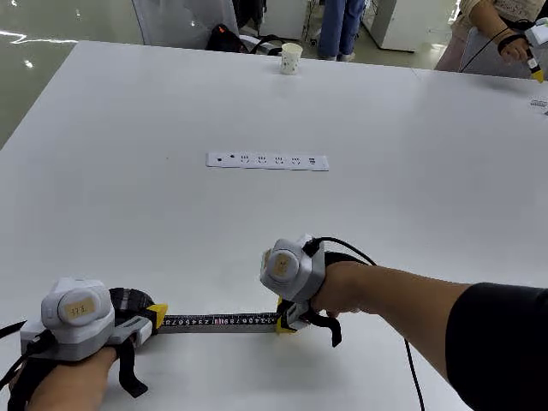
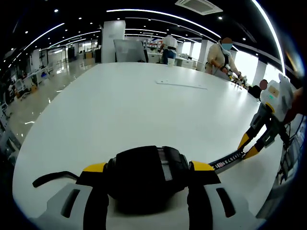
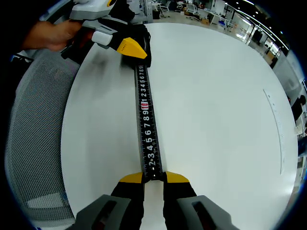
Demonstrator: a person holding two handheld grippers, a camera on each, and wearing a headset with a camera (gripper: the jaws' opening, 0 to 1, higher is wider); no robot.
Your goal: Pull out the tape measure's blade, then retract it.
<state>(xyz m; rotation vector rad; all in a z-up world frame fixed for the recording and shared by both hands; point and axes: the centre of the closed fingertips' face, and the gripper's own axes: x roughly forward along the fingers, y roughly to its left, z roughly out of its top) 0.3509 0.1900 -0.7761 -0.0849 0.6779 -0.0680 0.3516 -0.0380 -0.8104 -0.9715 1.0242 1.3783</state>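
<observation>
**While one claw clamps the case, the other pinches the blade tip**

As the person leans over the white table (image 1: 385, 171), both grippers sit low at its near edge with the tape drawn out between them. The left gripper (image 1: 141, 318) is closed around the black tape measure case (image 1: 128, 301), a yellow-tipped jaw pressed to either side of it. From the left gripper view you can see how the case (image 2: 146, 177) sits wedged between the left gripper's (image 2: 148, 167) tips. The blade (image 1: 218, 321) runs flat along the tabletop from the case to the right gripper (image 1: 282, 324), dark with pale numerals. In the right gripper view the right gripper's (image 3: 153, 178) jaws are drawn in tight on the end of the blade (image 3: 147, 120), and the printed numbers climb away toward the case (image 3: 141, 45) held by the left gripper (image 3: 120, 43) at the far end. From the left side the blade (image 2: 230, 159) shows as a short strip leading to the right gripper (image 2: 256, 143). Both grippers rest close to the table surface, well apart from each other along the blade's line.

Farther up the table lies a white power strip (image 1: 267, 161), and near the far edge stands a paper cup (image 1: 291, 58). A grey mesh chair (image 3: 33, 143) sits just beside the table edge.
</observation>
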